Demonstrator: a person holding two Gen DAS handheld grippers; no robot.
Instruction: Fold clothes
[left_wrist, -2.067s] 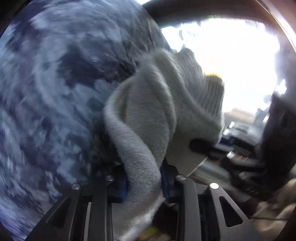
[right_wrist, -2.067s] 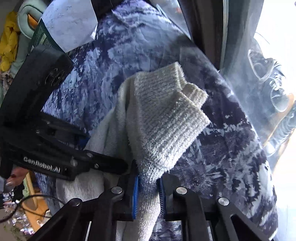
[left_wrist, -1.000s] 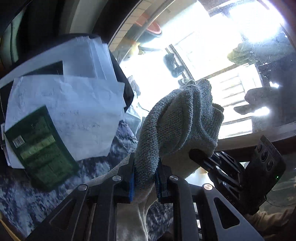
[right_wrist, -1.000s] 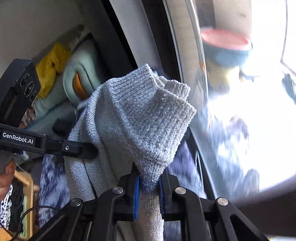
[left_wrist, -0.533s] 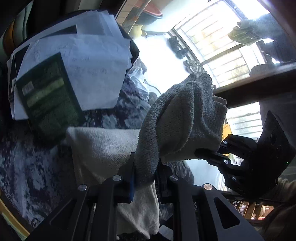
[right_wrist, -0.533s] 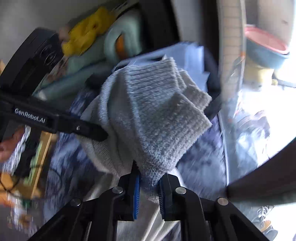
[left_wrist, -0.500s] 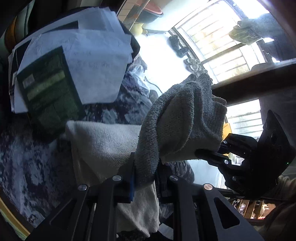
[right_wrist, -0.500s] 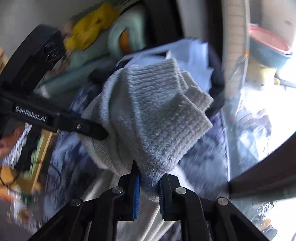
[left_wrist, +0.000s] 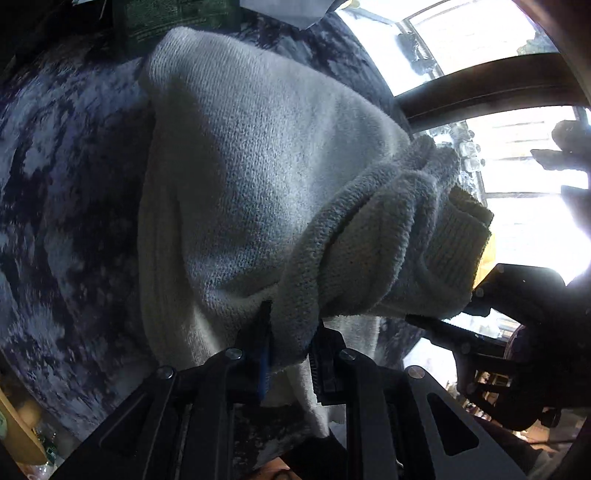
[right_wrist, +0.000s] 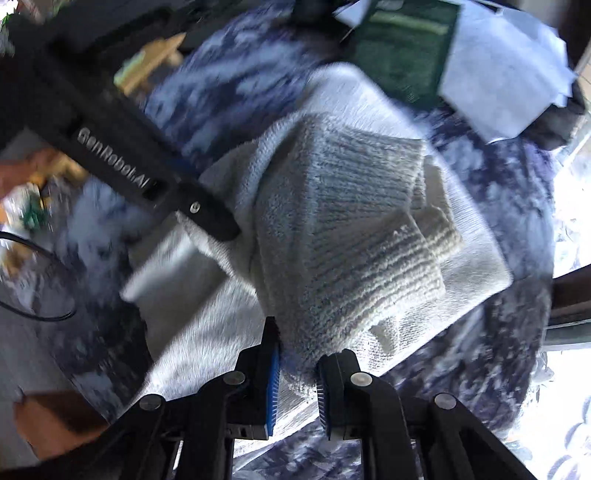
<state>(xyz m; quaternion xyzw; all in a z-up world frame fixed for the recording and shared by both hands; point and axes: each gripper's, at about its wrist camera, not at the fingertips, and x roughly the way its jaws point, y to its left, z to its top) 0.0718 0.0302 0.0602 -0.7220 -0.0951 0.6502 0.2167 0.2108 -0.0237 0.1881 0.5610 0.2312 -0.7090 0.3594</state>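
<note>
Nearest the lens, the left gripper (left_wrist: 290, 354) is clamped on a bunched edge of the cream knitted garment (left_wrist: 240, 155), and the right gripper (right_wrist: 297, 373) pinches another bunched edge of it (right_wrist: 343, 229). Both point steeply down. From the pinched edges the garment runs away from the grippers, its long axis pointing toward the green packet (right_wrist: 402, 55), and its far part lies on the blue-and-white mottled cover (left_wrist: 70, 177). White papers (right_wrist: 506, 74) lie beside the packet. The lifted folds hide the garment's middle.
</note>
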